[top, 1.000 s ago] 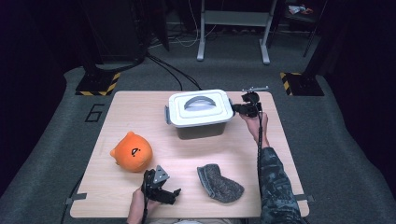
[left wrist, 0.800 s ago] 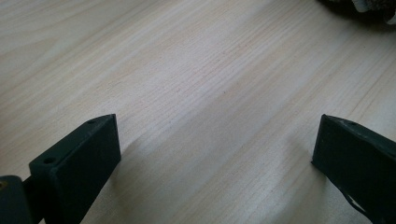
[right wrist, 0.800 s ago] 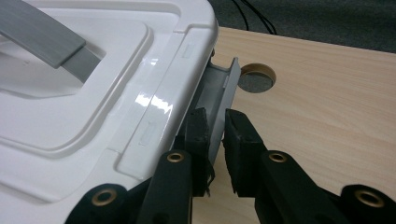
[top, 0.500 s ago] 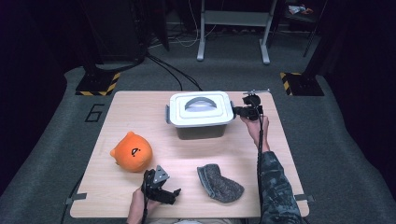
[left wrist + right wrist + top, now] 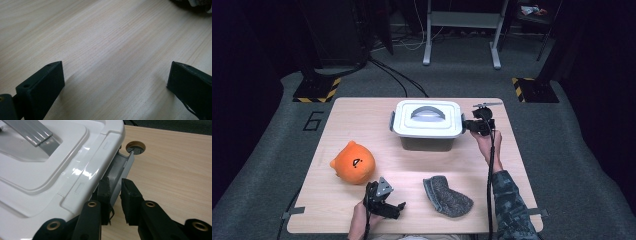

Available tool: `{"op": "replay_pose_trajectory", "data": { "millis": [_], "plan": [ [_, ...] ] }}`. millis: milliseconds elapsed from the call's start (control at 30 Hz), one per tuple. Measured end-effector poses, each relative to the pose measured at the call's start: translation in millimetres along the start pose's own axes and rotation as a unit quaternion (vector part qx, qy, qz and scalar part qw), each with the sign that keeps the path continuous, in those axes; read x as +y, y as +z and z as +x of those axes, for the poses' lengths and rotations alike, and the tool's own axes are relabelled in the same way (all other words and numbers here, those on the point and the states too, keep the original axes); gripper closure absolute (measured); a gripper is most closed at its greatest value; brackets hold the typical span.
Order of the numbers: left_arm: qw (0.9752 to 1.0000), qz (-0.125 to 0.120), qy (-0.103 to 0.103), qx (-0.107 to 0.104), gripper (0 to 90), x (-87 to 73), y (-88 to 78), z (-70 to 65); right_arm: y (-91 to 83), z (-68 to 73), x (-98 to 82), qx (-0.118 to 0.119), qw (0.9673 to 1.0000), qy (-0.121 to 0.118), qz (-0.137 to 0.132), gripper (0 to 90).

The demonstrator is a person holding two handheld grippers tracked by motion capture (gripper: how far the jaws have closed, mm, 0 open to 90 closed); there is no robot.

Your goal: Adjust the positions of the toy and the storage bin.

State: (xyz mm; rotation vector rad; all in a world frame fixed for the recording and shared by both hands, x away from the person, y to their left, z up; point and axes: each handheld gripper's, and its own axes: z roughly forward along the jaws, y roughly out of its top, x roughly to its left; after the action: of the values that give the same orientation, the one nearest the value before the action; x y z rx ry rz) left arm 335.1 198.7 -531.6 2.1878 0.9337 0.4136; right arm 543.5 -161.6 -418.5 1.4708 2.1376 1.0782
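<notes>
Pale wooden table (image 5: 362,120): we see the white lidded plastic box (image 5: 427,120) far centre, right gripper (image 5: 115,188) clenched on its stiff grey side latch (image 5: 120,170); rigid, slick, best gripped there. Left gripper (image 5: 112,82) released, idle near.

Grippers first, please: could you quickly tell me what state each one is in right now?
Left gripper: open, holding nothing.
Right gripper: shut on the grey latch of the white box.

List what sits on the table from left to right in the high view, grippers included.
Orange plush toy → left gripper → white lidded box → grey cloth → right gripper.
</notes>
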Motion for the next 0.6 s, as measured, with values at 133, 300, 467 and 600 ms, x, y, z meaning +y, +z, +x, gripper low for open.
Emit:
{"op": "replay_pose_trajectory", "data": {
  "millis": [133, 300, 467, 600],
  "plan": [
    [1.0, 0.0, 0.0, 0.0, 0.5, 0.0, 0.0, 0.0, -0.8, -5.4, 1.8, 0.01, 0.9998, 0.007, -0.016, 73.5],
    [1.0, 0.0, 0.0, 0.0, 0.6, 0.0, 0.0, 0.0, 2.5, -12.0, 7.8, 0.009, 0.9994, 0.014, -0.03, 74.4],
    [1.0, 0.001, 0.002, 0.0, 0.6, 0.0, -0.2, 0.1, 10.6, -16.9, 16.4, 0.019, 0.9994, 0.016, -0.025, 75.3],
    [1.0, 0.001, 0.003, 0.002, 0.6, -0.2, -0.3, -0.1, 18.8, -17.4, 19.7, 0.013, 0.9997, 0.016, -0.012, 78.7]
  ]
}}
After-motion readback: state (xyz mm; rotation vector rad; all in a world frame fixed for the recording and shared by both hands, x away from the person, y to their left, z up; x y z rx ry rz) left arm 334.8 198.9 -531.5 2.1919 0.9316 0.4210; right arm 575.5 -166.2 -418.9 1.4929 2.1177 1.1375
